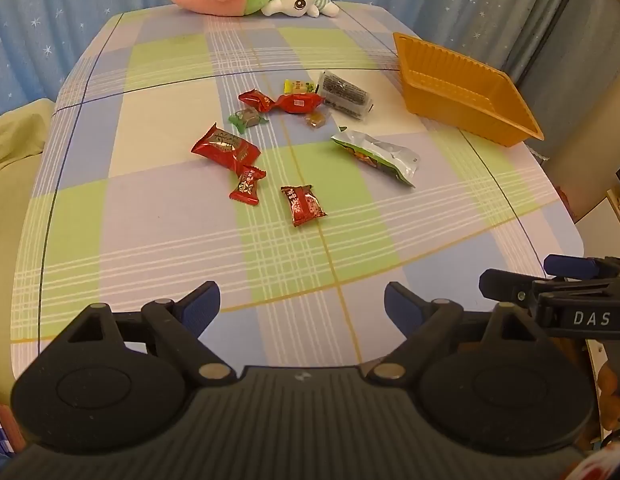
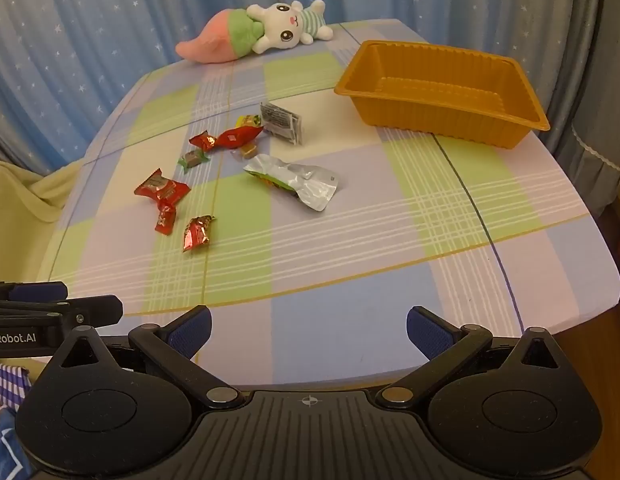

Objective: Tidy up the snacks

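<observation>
Snacks (image 1: 294, 136) are scattered mid-table on the checkered cloth (image 1: 150, 240), none in the orange tray (image 2: 442, 92) sitting empty off to the right. My left gripper (image 1: 302, 308) and right gripper (image 2: 310, 332) both hang spread wide near the table's front edge, gripping nothing.

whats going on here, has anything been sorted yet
Nothing has been sorted yet. A person holds the left gripper and the right gripper open over the table's near edge, both empty. Wrapped snacks such as a red candy and a silver packet lie scattered on the checked tablecloth. The orange tray is empty.
</observation>
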Demonstrator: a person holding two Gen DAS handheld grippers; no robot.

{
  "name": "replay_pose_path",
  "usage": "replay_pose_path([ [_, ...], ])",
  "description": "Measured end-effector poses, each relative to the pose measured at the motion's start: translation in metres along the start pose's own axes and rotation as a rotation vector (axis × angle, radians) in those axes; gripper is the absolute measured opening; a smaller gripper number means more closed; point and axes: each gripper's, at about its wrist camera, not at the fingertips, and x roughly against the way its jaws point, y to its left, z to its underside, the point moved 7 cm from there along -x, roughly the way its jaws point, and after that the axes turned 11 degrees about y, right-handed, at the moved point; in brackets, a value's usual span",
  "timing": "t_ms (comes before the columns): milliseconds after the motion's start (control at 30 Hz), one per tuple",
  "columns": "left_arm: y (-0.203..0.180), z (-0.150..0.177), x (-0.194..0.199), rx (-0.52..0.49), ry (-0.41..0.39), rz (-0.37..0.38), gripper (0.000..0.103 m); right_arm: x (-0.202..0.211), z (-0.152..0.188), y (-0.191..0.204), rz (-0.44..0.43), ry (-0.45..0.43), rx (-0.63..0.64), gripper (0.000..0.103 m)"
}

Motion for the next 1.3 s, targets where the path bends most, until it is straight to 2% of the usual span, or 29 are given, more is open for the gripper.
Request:
replay_pose_path([
  [1067, 0.0, 0.0, 0.0, 0.0, -0.001, -0.001, 0.088, -0.002, -0.004, 0.008, -0.002, 0.0, 0.0, 0.103],
  [1300, 0.014, 0.002, 0.004, -0.001, -0.004, 0.0, 0.088, -0.002, -0.003, 0.011, -0.001, -0.001, 0.0, 0.103],
])
